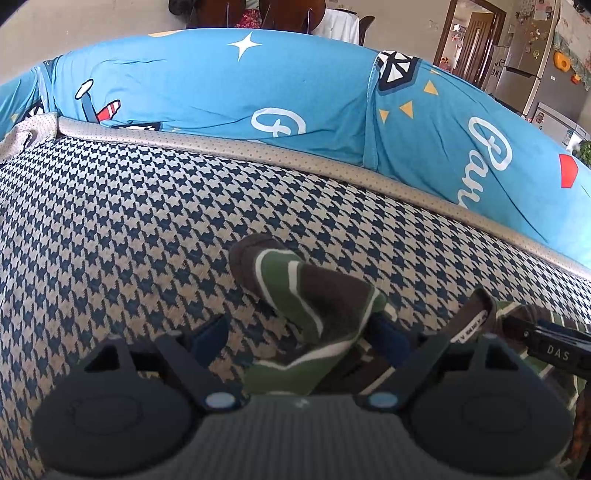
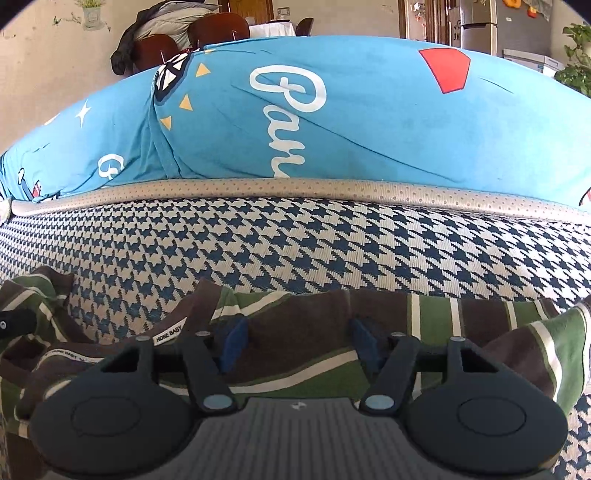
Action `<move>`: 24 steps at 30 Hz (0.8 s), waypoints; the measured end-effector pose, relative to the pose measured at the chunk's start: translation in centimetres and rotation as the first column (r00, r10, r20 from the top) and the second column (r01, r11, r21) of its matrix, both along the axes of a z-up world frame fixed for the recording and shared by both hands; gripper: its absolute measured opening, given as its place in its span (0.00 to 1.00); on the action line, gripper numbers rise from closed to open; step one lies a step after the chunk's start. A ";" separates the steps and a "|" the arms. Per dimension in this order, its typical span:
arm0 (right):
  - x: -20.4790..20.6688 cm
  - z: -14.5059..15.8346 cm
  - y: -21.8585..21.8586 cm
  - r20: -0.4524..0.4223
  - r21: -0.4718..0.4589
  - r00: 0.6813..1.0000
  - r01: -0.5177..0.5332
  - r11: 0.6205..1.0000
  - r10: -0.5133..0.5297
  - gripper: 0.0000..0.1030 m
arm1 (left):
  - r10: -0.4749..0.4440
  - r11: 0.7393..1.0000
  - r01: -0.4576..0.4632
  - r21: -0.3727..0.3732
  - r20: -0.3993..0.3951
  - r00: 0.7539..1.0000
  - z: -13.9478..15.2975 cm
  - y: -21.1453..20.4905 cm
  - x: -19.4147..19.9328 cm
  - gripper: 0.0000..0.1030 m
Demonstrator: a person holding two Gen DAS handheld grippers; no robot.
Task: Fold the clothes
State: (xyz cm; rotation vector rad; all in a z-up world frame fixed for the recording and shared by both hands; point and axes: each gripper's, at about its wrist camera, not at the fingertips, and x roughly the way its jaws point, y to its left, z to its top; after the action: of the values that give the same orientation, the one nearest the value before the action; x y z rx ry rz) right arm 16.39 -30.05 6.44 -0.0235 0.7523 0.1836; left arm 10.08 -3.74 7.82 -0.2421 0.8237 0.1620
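A small brown and green striped garment (image 2: 314, 373) lies rumpled on the houndstooth cover (image 2: 332, 243). In the right wrist view my right gripper (image 2: 300, 343) stands over its upper edge, with both blue pads (image 2: 236, 341) resting at the cloth and a flat stretch of fabric between them, not pinched. The neck label (image 2: 166, 338) shows to the left. In the left wrist view a sleeve of the garment (image 1: 295, 291) rises between the wide jaws of my left gripper (image 1: 299, 332). It leans on the right pad (image 1: 388, 332), and the left pad stands clear of it.
A big blue printed quilt (image 1: 221, 85) bulges behind a grey dotted piping edge (image 1: 258, 147) at the back of the cover. Part of the right gripper (image 1: 550, 350) reaches in from the right in the left wrist view. Chairs (image 2: 218, 26) and a fridge (image 2: 480, 26) stand far behind.
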 end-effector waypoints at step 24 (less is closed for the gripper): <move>1.2 3.5 -2.8 0.177 0.028 0.962 0.207 0.978 -0.209 0.06 | 0.000 1.000 -0.003 0.028 0.091 0.996 1.5 0.1 0.2 0.87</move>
State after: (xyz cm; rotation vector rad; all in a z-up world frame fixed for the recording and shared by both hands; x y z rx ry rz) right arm 17.62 -32.86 9.94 0.0479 0.5699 -0.0162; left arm 10.28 -3.60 9.30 -0.2224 0.7309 0.1627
